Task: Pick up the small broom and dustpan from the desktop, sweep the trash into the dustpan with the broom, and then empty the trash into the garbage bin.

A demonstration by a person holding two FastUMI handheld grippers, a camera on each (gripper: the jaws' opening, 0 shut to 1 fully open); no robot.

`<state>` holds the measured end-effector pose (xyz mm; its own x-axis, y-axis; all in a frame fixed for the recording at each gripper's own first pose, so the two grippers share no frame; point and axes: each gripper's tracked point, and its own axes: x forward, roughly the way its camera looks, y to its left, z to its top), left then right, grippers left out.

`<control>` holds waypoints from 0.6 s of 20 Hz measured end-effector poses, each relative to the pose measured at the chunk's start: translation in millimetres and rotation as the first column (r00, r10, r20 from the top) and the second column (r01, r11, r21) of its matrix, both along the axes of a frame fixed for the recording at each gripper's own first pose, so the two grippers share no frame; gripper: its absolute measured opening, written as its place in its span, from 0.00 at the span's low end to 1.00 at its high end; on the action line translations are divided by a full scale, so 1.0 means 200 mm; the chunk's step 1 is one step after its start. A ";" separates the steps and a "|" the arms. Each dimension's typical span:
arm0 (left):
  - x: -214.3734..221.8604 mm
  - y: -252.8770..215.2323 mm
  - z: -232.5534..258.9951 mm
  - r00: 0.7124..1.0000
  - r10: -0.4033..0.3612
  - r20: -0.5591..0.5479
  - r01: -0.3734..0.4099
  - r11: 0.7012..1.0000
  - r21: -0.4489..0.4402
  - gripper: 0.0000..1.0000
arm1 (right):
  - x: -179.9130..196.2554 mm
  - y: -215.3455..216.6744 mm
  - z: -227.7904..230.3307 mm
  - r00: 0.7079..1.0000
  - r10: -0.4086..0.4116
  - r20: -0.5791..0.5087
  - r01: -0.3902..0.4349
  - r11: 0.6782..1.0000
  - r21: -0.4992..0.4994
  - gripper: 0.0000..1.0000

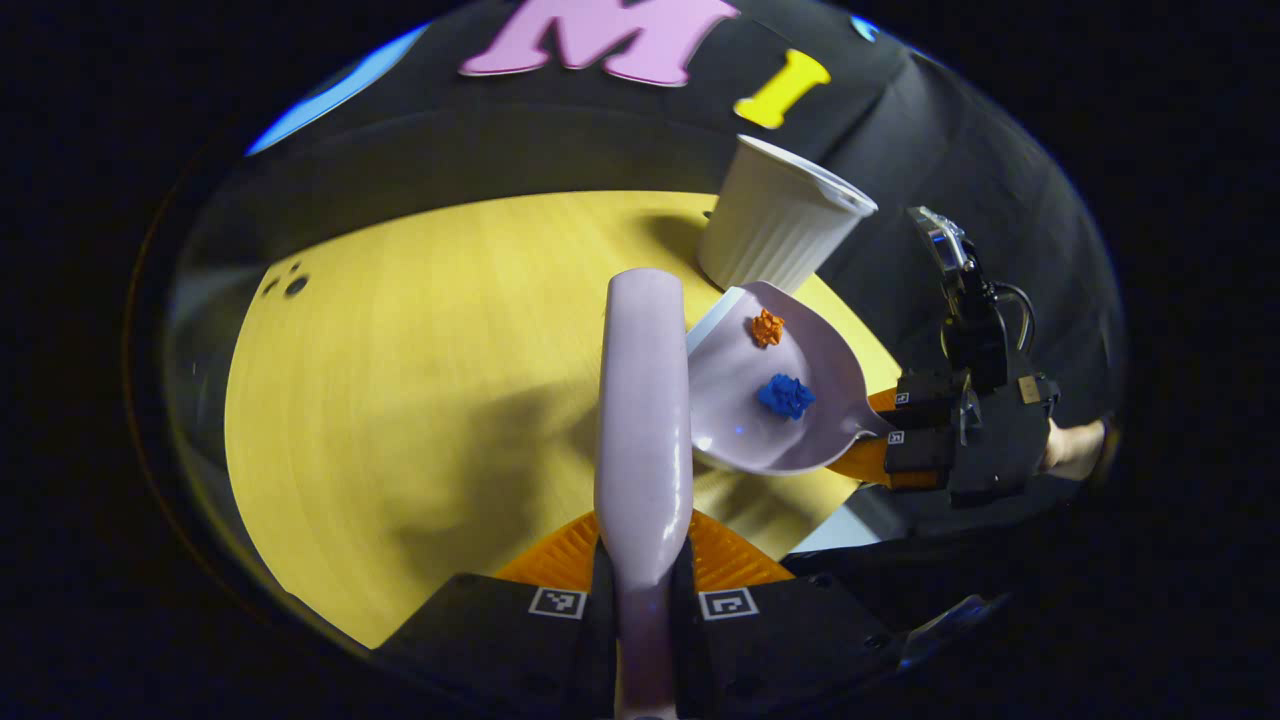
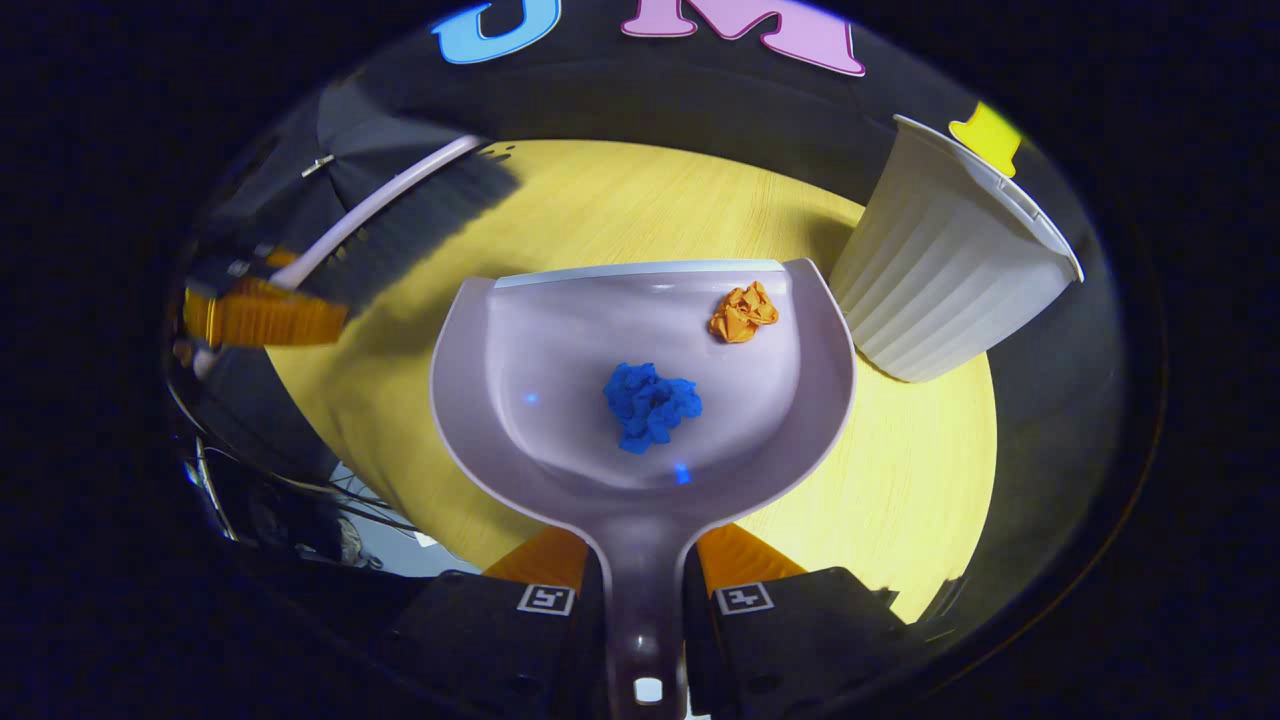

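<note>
In the right gripper view, the right gripper point(image 2: 640, 590) is gripping the handle of the dustpan point(image 2: 560, 350), its fingers closed tight on either side of it. The pan is sitting over the yellow wooden table point(image 2: 620, 205), carrying two crumpled paper scraps — a blue wad point(image 2: 650, 405) near the middle and an orange wad point(image 2: 743, 312) close to the front lip. Just beside the pan's right edge, the white ribbed garbage bin point(image 2: 945, 275) is standing on the table. In the left gripper view, the left gripper point(image 1: 642, 590) is clamping the broom point(image 1: 642, 400) by its pale handle — the handle is reaching forward, beside the dustpan.
</note>
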<state>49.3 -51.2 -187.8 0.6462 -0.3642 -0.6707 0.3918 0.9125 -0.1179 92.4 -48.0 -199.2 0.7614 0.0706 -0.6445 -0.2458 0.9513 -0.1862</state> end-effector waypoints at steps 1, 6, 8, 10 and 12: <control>-0.05 0.04 -0.06 0.999 0.042 0.001 -0.042 0.999 -0.026 0.25 | -0.01 0.00 0.03 1.000 -0.004 0.005 0.004 1.000 0.012 0.36; -0.20 0.33 -0.52 0.988 0.151 0.019 -0.149 0.986 -0.081 0.27 | -0.01 -0.01 0.13 0.999 -0.002 0.039 0.002 1.000 -0.006 0.36; -0.25 0.37 -0.69 0.984 0.177 0.015 -0.175 0.981 -0.089 0.27 | -0.03 0.00 0.16 0.999 0.000 0.036 -0.002 0.999 0.045 0.36; -0.25 0.39 -0.84 0.982 0.187 0.020 -0.185 0.979 -0.081 0.27 | -0.03 0.01 0.17 0.999 -0.015 0.043 0.011 0.997 0.078 0.32; -0.24 0.36 -0.95 0.979 0.203 0.025 -0.201 0.977 -0.071 0.27 | -0.05 0.02 0.18 1.000 -0.011 0.027 0.009 0.997 0.074 0.36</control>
